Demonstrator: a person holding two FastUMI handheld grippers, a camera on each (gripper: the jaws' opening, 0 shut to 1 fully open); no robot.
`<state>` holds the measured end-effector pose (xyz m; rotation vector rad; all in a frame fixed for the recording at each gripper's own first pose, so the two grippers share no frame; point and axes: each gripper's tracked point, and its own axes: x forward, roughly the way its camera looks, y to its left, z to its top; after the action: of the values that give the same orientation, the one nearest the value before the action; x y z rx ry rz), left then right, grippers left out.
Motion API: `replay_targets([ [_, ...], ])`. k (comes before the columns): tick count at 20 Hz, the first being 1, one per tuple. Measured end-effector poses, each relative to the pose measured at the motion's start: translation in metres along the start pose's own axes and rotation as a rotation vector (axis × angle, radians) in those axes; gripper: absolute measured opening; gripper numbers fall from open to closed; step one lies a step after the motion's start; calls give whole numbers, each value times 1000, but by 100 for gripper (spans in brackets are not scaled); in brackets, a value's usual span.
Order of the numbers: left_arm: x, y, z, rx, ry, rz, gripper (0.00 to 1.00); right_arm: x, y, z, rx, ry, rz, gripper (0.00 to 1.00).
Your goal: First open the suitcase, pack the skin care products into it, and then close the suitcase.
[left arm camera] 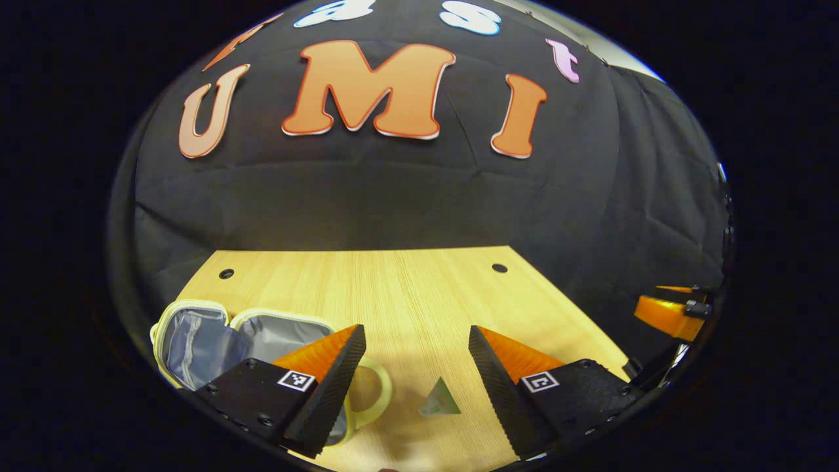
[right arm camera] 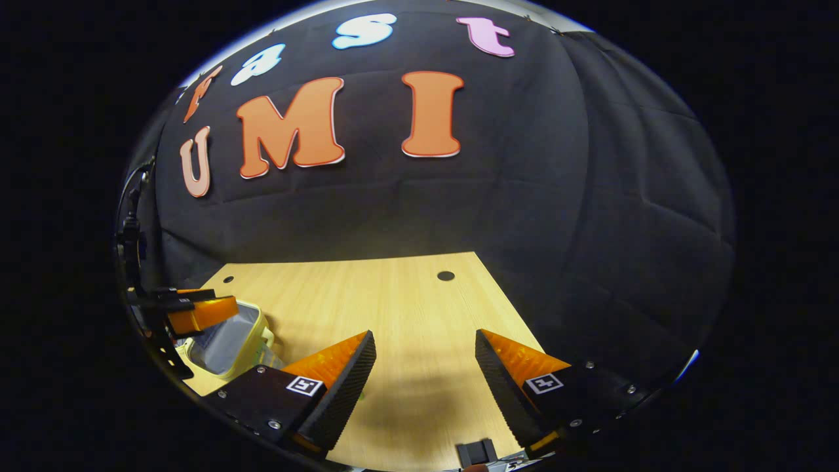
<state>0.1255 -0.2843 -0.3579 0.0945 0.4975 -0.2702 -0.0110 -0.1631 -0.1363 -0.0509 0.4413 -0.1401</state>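
Note:
The small suitcase (left arm camera: pixel 196 341) lies open on the wooden table at the lower left of the left gripper view, pale yellow rim, grey lining, both halves spread flat, a looped handle (left arm camera: pixel 381 393) toward me. A pale green triangular skin care sachet (left arm camera: pixel 440 400) lies on the table right of the handle. My left gripper (left arm camera: pixel 416 329) is open above the table, its left finger over the case's near half, the sachet lower between the fingers. My right gripper (right arm camera: pixel 424 334) is open over bare wood. In the right gripper view the suitcase (right arm camera: pixel 229 341) sits at the left, under the left gripper (right arm camera: pixel 196 311).
The table (left arm camera: pixel 393 288) is light wood with two small dark holes near its far edge (left arm camera: pixel 499 268). Black cloth wall rises right behind it. The right gripper (left arm camera: pixel 668 314) shows at the far right edge of the left gripper view, beyond the table's right side.

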Motion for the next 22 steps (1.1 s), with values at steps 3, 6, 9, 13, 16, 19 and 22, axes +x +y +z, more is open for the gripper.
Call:
replay_targets([
  [3,24,-12,-44,39,66,23,98,-2,-25,-13,-5,31,-30,96],
  [6,42,-20,-95,70,153,41,98,-3,-43,-22,-10,56,-51,96],
  [9,58,-24,-130,85,206,40,98,-2,-50,-30,-21,79,-62,96],
  [13,79,-24,-143,144,208,56,56,2,-49,-40,-48,110,-66,96],
  [16,71,-28,-143,81,221,36,28,4,-35,-43,-55,120,-35,96],
  [19,63,-23,-132,27,220,12,24,4,-12,-42,-54,111,13,96],
  [22,47,-20,-116,5,219,-8,24,6,25,-40,-51,98,100,96],
])
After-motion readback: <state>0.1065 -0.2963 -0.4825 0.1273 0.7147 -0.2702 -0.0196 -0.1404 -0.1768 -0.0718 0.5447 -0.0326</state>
